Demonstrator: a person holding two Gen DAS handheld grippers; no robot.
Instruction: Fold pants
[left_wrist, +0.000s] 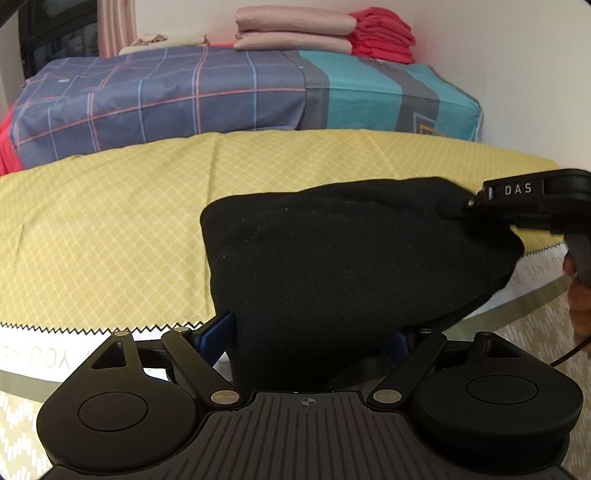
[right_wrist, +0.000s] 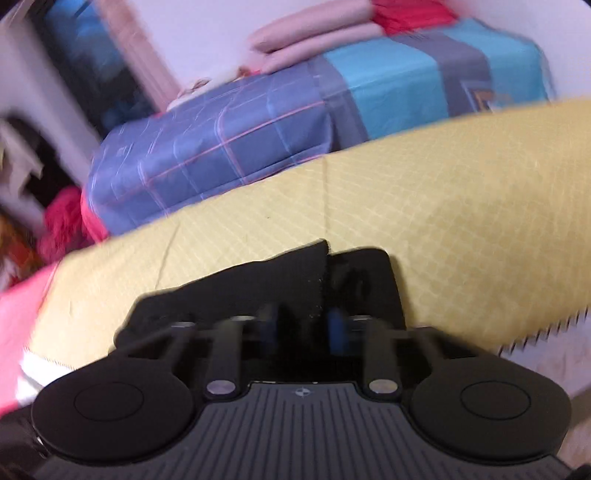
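The black pants lie bunched in a thick mound on the yellow patterned sheet. In the left wrist view my left gripper has its blue pads set wide apart, with the near edge of the mound filling the gap, shut on it. From the right, my right gripper pinches the far right corner of the pants. The blurred right wrist view shows that gripper nearly closed, with black pants fabric between its blue pads.
Behind the yellow sheet stands a bed with a blue plaid and teal cover. On it are folded pink bedding and a red folded stack. A person's hand holds the right gripper's handle. A white printed band runs along the sheet's near edge.
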